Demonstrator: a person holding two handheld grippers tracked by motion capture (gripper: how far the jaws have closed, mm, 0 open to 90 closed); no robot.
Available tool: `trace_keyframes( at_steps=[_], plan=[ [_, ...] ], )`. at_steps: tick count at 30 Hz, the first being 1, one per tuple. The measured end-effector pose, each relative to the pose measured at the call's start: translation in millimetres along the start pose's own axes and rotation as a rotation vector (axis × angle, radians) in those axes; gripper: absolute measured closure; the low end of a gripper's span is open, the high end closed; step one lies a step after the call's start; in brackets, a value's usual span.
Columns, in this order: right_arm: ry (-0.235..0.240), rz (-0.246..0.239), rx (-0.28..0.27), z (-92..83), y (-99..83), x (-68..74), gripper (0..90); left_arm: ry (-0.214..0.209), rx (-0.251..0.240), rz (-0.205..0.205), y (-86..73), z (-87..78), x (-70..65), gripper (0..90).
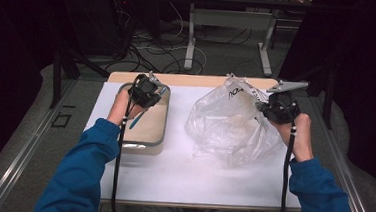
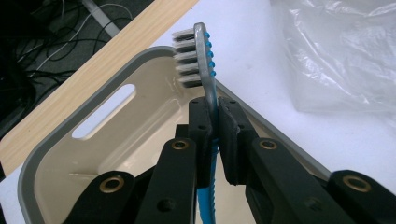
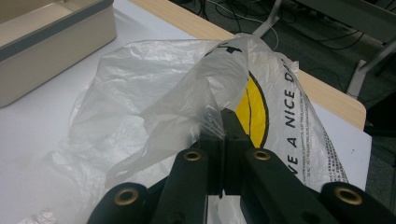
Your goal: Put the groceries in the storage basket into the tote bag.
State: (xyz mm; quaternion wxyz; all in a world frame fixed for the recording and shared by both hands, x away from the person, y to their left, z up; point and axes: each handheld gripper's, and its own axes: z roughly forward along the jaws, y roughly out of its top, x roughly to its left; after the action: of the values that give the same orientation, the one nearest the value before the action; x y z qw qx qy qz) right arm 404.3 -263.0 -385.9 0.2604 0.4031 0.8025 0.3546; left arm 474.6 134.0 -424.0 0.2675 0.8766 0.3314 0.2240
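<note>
The left gripper (image 2: 214, 135) has its jaws clamped on the neck of a toothbrush (image 2: 205, 70), held above the bin (image 2: 56, 154). The brush stands with its grey bristled head up and its blue handle running down between the jaws. The bin is beige with a grey rim and a slot handle in its end wall; what shows of its inside is bare. It sits at the left of the table (image 1: 172, 165), well apart from the bag (image 1: 230, 124). The right gripper (image 3: 223, 140) has its jaws pressed together on the bag's thin plastic, lifting one edge. The bag is clear, crumpled, with yellow and black print; whether anything is inside cannot be told.
</note>
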Motion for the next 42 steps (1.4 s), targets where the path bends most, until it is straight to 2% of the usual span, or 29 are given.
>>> trace_keyframes(
  at_steps=[3, 4, 7, 8, 17, 18, 19, 28, 34, 39, 40, 42],
  plan=[
    [0.0, 0.004, -0.001, -0.1, 0.3, 0.6, 90.0, -0.007, 0.006, 0.016, 2.1, -3.4, -2.1, 84.4],
    [0.002, 0.003, -0.001, -0.3, 0.5, 0.4, 90.0, 0.002, 0.011, 0.022, 2.8, -5.0, -3.3, 84.5],
    [0.0, 0.003, -0.002, -0.4, 0.6, 0.3, 90.0, -0.015, 0.003, 0.011, 4.2, -7.6, -7.7, 84.5],
    [0.0, 0.002, -0.003, -0.4, 0.6, 0.3, 90.0, -0.005, 0.005, 0.027, 5.0, -9.3, -8.6, 84.5],
    [0.0, -0.001, -0.004, -0.3, 0.6, 1.1, 90.0, -0.038, -0.013, 0.033, 9.9, -16.5, -25.5, 84.5],
    [0.001, -0.001, -0.004, -0.3, 0.7, 1.2, 90.0, -0.04, -0.011, 0.046, 10.5, -17.6, -26.4, 84.5],
    [0.001, 0.0, -0.004, -0.4, 0.7, 1.4, 90.0, -0.047, -0.026, 0.031, 10.9, -17.5, -29.1, 84.4],
    [0.002, 0.0, -0.004, -0.4, 0.5, 1.5, 90.0, -0.066, -0.03, 0.078, 18.4, -23.1, -45.1, 84.4],
    [0.0, 0.0, -0.006, -0.5, 0.6, 1.9, 90.0, -0.092, -0.051, 0.077, 22.2, -25.8, -54.7, 84.4],
    [0.003, -0.001, -0.007, -0.6, 0.8, 2.0, 90.0, -0.097, -0.056, 0.096, 24.7, -27.4, -61.3, 84.4],
    [0.002, -0.006, -0.01, -0.5, 0.9, 1.9, 90.0, -0.1, -0.069, 0.082, 25.0, -26.8, -63.6, 84.4],
    [0.003, -0.009, -0.012, -0.5, 1.2, 2.2, 90.0, -0.105, -0.073, 0.085, 25.9, -27.1, -66.4, 84.4]
  ],
)
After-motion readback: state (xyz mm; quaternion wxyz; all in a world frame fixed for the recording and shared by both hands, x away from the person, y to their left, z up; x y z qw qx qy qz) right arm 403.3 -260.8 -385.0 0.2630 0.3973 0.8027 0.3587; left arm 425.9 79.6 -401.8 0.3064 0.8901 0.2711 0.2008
